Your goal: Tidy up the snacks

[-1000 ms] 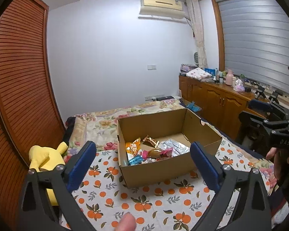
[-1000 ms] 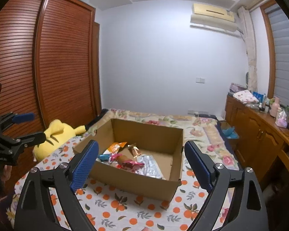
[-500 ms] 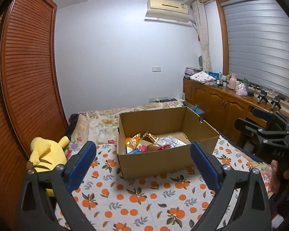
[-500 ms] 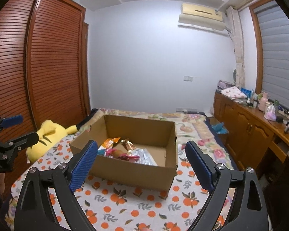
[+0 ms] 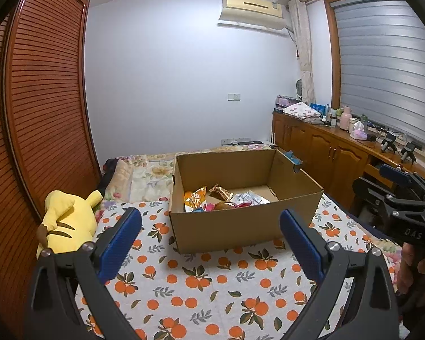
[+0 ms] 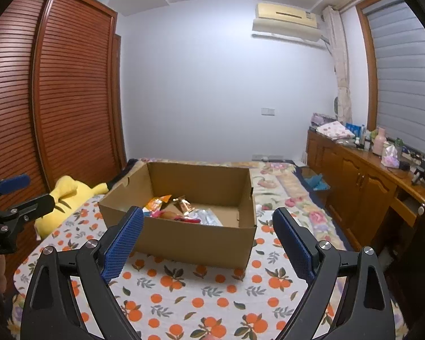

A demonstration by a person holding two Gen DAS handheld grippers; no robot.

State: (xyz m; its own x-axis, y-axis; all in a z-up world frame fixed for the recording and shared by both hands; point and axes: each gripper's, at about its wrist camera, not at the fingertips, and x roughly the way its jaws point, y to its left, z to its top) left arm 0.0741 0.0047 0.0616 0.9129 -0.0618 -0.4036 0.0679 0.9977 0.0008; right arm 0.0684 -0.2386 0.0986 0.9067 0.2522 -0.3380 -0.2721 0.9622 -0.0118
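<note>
- Snack packets [image 5: 221, 199] heaped in cardboard box [image 5: 240, 226], mid-bedspread [image 5: 201, 280]; none loose outside.
- Left gripper [image 5: 209, 240], right gripper [image 6: 208, 243]: spread wide, empty.
- Likely nearly finished.

Open brown cardboard box [image 5: 240, 226] sits upright on orange-print bedspread, flaps gone or folded, one corner angled toward right view. Snacks [image 5: 221, 198] heaped inside on box floor, toward left half: orange packet, gold foil wrapper, pink and blue bits, clear silvery packs. Right half bare cardboard.
</note>
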